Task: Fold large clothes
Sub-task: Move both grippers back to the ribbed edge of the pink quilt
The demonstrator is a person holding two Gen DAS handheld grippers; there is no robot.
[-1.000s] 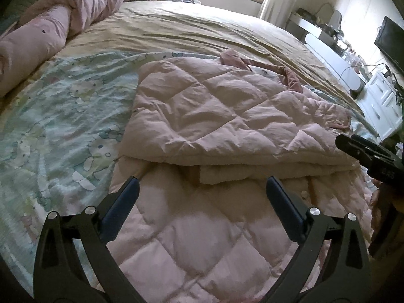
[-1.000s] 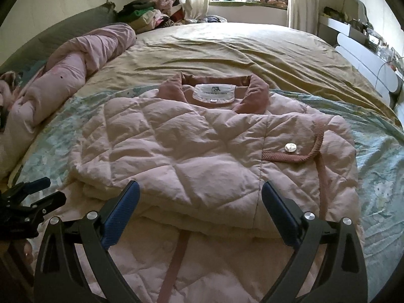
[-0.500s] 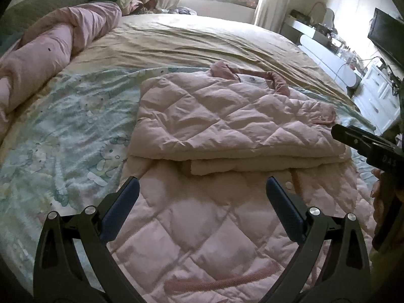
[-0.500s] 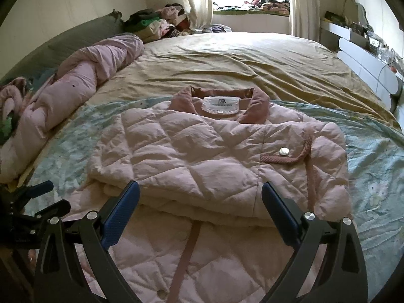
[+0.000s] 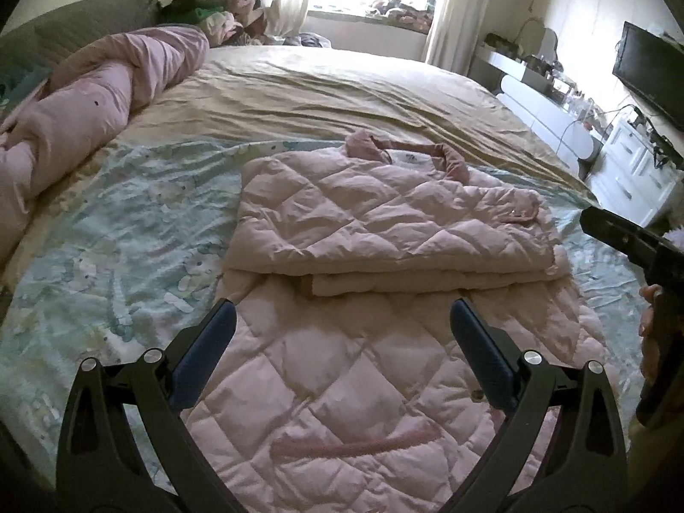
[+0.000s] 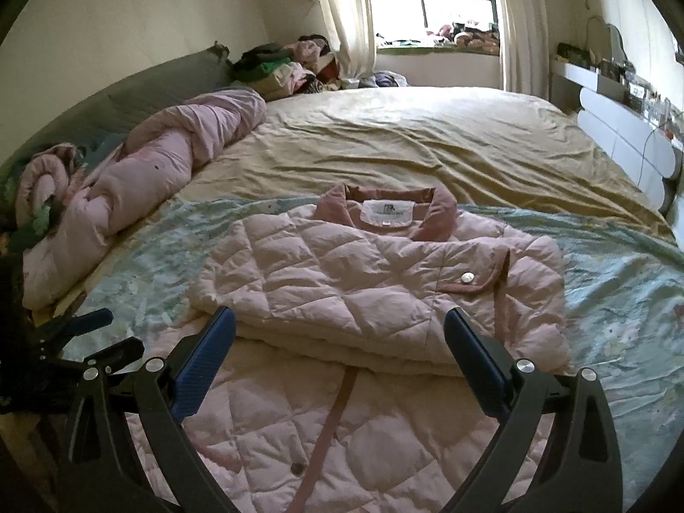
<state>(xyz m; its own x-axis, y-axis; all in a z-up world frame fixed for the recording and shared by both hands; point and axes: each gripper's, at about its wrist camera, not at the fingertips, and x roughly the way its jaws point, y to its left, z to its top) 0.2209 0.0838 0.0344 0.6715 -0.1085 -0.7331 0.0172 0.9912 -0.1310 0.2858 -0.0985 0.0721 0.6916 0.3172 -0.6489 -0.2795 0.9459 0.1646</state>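
In the left wrist view, the left gripper (image 5: 342, 342) hangs with its blue-padded fingers spread wide and nothing between them, above the lower half of a pink quilted jacket (image 5: 384, 231) that lies on the bed. The right wrist view shows the right gripper (image 6: 340, 346) just the same: jaws wide apart, empty, over the jacket's near part.

The jacket's near half lies flat and open towards the cameras; its far half carries the sleeves and sides folded in as a thick stack. Only the left view shows the darker pink trim band (image 5: 355, 440) curving across the near panel. Only the right view shows the vertical placket strip (image 6: 333, 419) with a dark snap (image 6: 298, 467) low on it, the silver snap button (image 6: 468, 277) on the folded flap, and the white label (image 6: 387, 213) inside the dusty-pink collar (image 6: 440, 213). The left view sees the collar edge-on, its label barely showing.

The jacket rests on a pale green patterned sheet (image 5: 128, 222), with a tan sheet (image 6: 427, 137) beyond. A rolled pink duvet (image 6: 141, 179) lies along the left side. Farther off, piled clothes (image 6: 290, 68) sit near the curtained window (image 6: 431, 4). The left view alone takes in a dark television (image 5: 650, 72) and white drawers (image 5: 632, 171) at the right.
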